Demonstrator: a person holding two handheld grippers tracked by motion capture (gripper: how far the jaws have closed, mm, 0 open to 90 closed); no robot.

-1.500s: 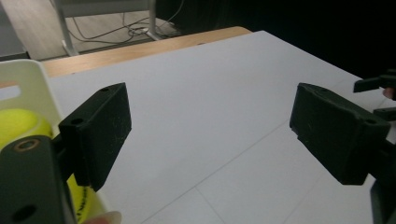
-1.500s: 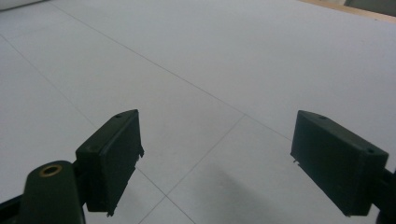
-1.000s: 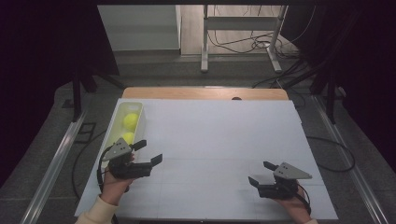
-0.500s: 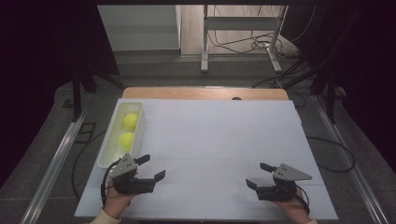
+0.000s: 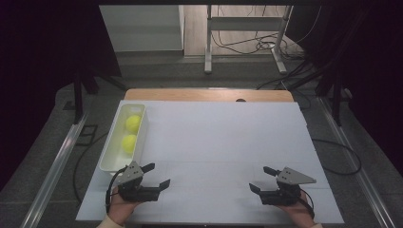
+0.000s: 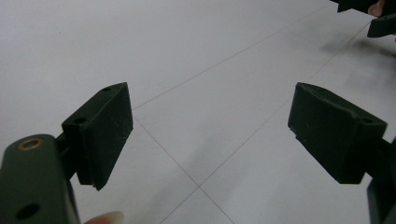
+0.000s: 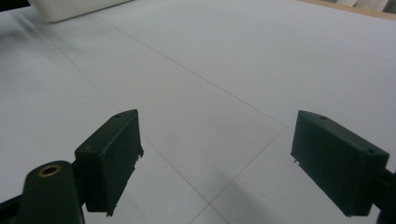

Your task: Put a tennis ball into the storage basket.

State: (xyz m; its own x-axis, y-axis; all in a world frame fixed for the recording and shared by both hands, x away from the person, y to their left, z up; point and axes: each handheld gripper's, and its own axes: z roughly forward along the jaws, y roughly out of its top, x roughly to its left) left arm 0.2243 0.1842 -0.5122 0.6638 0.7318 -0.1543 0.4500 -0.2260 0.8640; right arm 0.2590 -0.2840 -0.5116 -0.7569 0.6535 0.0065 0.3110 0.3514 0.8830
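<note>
The left tool sits released and empty on the near left of the counter; the white bin lies just ahead of it, long axis running away, two yellow balls inside; the right tool, likewise released and empty, is well apart

Black two-jaw left gripper and right gripper are topped by grey three-cornered plates; black cables are trailed from both.

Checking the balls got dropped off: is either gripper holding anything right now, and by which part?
Nothing is held. The left gripper and right gripper stand open and empty; both balls lie in the tray.
</note>
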